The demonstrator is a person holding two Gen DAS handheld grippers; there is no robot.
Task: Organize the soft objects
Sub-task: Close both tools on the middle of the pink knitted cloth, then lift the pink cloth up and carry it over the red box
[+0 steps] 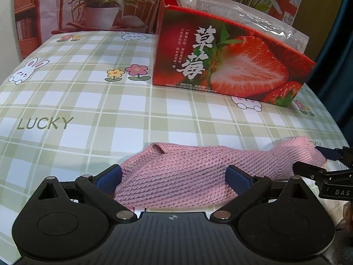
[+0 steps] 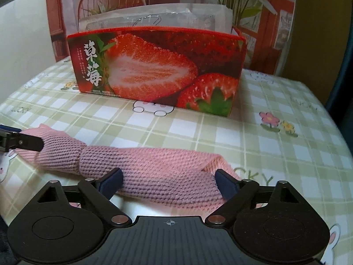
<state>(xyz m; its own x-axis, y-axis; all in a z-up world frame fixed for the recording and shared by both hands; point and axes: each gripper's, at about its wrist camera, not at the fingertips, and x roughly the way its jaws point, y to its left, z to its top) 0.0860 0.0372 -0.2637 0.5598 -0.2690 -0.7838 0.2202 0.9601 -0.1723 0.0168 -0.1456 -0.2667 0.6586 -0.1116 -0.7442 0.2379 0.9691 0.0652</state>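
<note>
Two wide claws (image 1: 174, 180) (image 2: 168, 182) astride pink knit (image 1: 176, 176)

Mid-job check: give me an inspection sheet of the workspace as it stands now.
Surface: table under a green checked cloth with rabbit and flower prints.
Job's things: pink knitted piece lying stretched along the cloth; strawberry box behind it, open-topped, clear plastic bags standing inside.
Clutter: nothing seen.
Grippers: left tongs open, straddling one end of the knit; right tongs open, straddling the other end.
Cables: nothing seen.
Surroundings: potted plant and a wall behind the table.
</note>
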